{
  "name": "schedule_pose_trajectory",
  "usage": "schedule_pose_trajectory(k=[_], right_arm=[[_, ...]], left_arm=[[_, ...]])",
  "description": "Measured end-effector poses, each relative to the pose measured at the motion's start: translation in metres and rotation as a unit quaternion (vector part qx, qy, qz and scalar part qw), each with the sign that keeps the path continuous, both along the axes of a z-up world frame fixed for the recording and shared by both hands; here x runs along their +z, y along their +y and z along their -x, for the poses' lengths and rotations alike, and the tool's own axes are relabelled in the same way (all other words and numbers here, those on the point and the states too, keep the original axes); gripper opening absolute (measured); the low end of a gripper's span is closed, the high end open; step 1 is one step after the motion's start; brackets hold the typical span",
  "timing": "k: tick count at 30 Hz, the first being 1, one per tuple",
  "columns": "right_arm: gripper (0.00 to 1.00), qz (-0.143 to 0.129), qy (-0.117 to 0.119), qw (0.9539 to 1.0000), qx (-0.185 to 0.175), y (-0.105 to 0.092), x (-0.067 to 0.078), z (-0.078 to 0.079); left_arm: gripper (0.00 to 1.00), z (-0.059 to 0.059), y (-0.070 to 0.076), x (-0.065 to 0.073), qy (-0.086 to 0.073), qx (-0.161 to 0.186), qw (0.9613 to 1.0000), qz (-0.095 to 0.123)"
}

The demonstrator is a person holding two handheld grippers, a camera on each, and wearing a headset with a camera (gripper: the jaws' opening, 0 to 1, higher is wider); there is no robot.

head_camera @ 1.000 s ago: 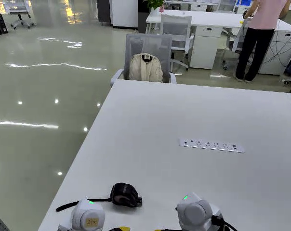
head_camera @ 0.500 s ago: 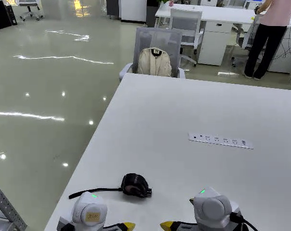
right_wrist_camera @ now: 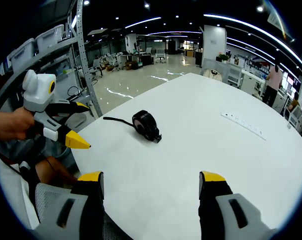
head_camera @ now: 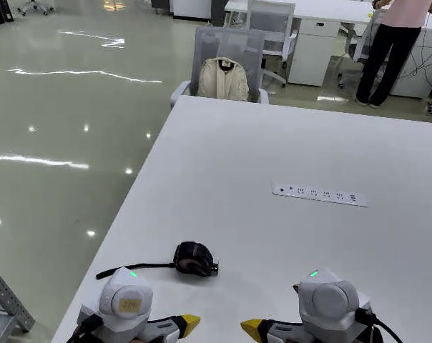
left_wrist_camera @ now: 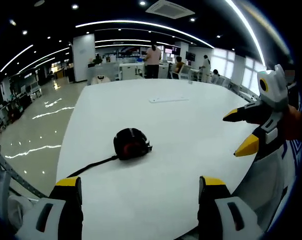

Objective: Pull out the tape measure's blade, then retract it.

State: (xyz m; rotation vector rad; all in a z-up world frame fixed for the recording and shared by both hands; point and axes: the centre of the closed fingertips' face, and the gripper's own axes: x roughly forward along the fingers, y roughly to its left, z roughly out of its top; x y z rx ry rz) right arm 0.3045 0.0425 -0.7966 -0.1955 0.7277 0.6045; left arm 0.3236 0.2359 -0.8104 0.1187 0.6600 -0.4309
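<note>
A black tape measure (head_camera: 194,258) lies on the white table (head_camera: 287,150) near its front left corner, its black strap (head_camera: 126,270) trailing left. No blade is out. My left gripper (head_camera: 180,325) sits below and left of it, and my right gripper (head_camera: 255,330) below and right, both apart from it. In the left gripper view the tape measure (left_wrist_camera: 131,144) lies ahead of the open left gripper (left_wrist_camera: 141,182), with the right gripper (left_wrist_camera: 237,132) open at the right. In the right gripper view the tape measure (right_wrist_camera: 146,125) lies beyond the open right gripper (right_wrist_camera: 151,176); the left gripper (right_wrist_camera: 82,125) stands open at the left.
A white power strip (head_camera: 318,194) is set in the table's middle. A grey chair with a cream jacket (head_camera: 222,78) stands at the far edge. A person (head_camera: 391,50) stands by desks at the back right. A metal shelf rack (right_wrist_camera: 78,55) is beside the table's left edge.
The head camera has shifted, so both grippers show further into the picture with their yellow tips in sight. The tape measure lies in the same spot on the table.
</note>
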Motion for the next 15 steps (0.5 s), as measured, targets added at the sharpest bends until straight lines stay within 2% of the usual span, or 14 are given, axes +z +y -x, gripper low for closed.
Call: schedule_pose_trajectory(k=[6,10,15], right_arm=[[0.82,0.003,0.000,1.0000,-0.009,-0.011,0.004,0.010],[0.84,-0.002,-0.006,0.9998,-0.018,-0.014,0.012,0.013],[0.88,-0.007,-0.006,0.9996,-0.027,-0.016,0.016,0.016]], left_arm=[[0.95,0.008,-0.001,0.001,0.001,-0.005,1.0000,0.004],[0.97,0.015,0.000,0.006,-0.001,-0.008,1.0000,0.004],[1.00,0.022,0.006,0.012,-0.004,-0.009,0.9999,0.006]])
